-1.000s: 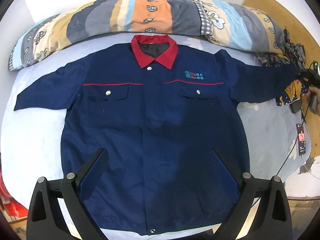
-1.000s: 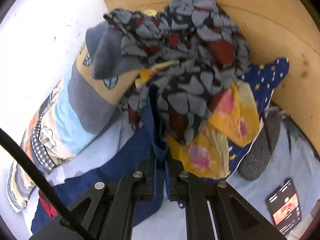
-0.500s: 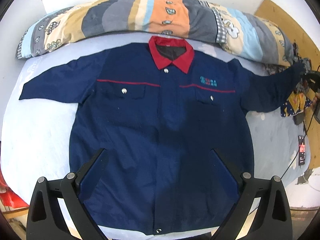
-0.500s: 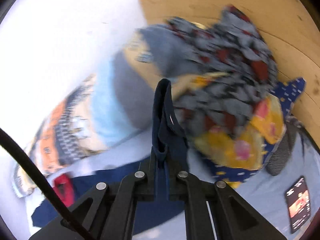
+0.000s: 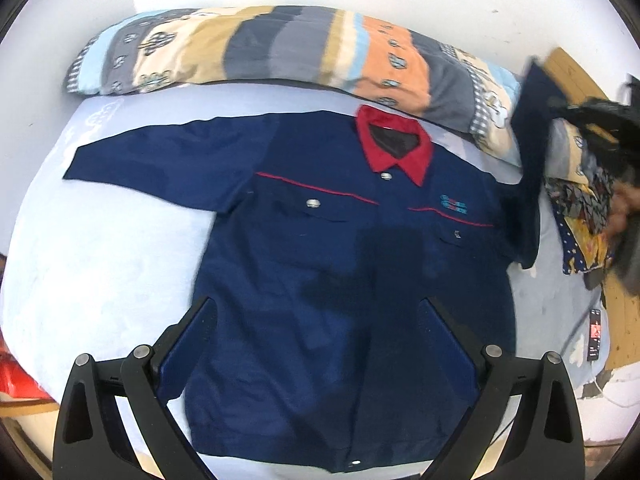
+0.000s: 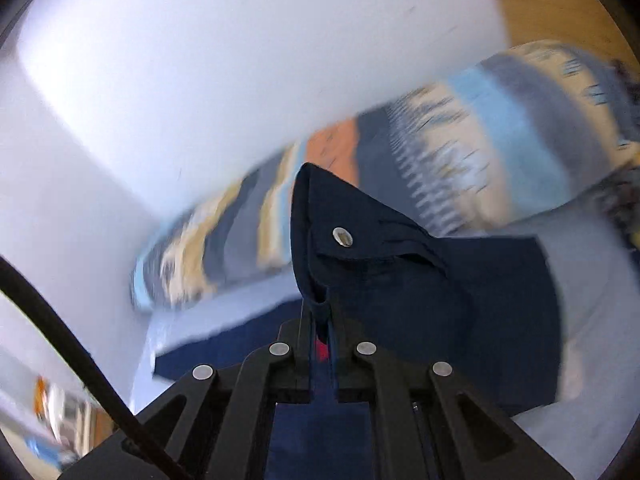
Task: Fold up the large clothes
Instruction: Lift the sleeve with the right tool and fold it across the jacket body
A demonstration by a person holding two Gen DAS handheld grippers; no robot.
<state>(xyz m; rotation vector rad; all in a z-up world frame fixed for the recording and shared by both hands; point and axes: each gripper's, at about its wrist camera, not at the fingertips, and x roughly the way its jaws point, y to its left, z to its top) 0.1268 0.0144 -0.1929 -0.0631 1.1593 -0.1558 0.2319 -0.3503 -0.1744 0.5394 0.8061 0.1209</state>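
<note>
A navy work jacket point(image 5: 320, 264) with a red collar point(image 5: 394, 148) lies face up on the pale blue bed. Its left sleeve point(image 5: 152, 164) is spread flat. Its right sleeve point(image 5: 528, 184) is lifted off the bed and hangs from my right gripper point(image 5: 560, 104). In the right wrist view my right gripper point(image 6: 320, 312) is shut on the cuff point(image 6: 344, 248), which has a silver snap. My left gripper point(image 5: 318, 312) is open and empty, hovering over the jacket's lower front.
A striped patterned quilt point(image 5: 304, 52) lies rolled along the head of the bed against the white wall. A heap of patterned clothes point(image 5: 580, 208) sits at the right edge by a wooden board. A phone point(image 5: 595, 334) and cable lie at the bed's right edge.
My right gripper has lifted the right sleeve off the bed and swung it leftward toward the jacket body. The left gripper has shifted so the jacket sits further right in view.
</note>
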